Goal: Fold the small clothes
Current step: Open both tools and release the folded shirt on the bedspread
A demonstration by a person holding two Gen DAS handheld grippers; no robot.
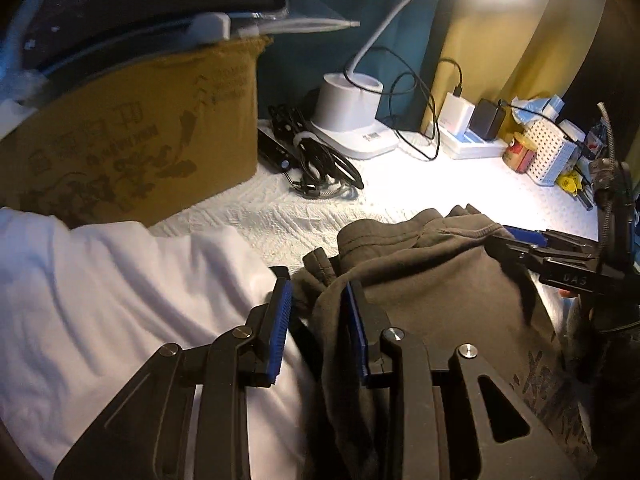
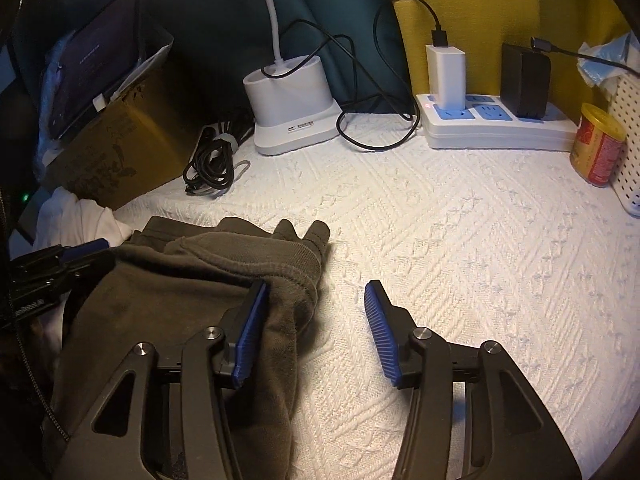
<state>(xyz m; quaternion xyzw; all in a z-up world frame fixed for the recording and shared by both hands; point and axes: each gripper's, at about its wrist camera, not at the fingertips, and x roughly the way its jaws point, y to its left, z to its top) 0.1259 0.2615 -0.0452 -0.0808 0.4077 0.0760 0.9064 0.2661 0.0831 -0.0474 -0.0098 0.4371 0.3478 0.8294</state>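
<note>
A dark olive-grey garment (image 1: 432, 280) (image 2: 180, 280) lies bunched on the white textured bedspread (image 2: 440, 240). In the left wrist view my left gripper (image 1: 318, 312) has a thick fold of the garment's left edge pinched between its blue pads, with cloth draped over the right finger. My right gripper (image 2: 316, 320) stands open at the garment's right edge. Its left pad (image 2: 250, 332) rests against the cloth, while its right pad (image 2: 382, 332) is over bare bedspread. A white garment (image 1: 120, 300) lies to the left.
A cardboard box (image 2: 120, 152) with a tablet (image 2: 92, 72) on it stands at the back left. Behind are a cable bundle (image 2: 212, 160), a white lamp base (image 2: 292, 96), a power strip (image 2: 500, 124) with chargers, a red and yellow can (image 2: 596, 144) and a perforated basket (image 2: 628, 120).
</note>
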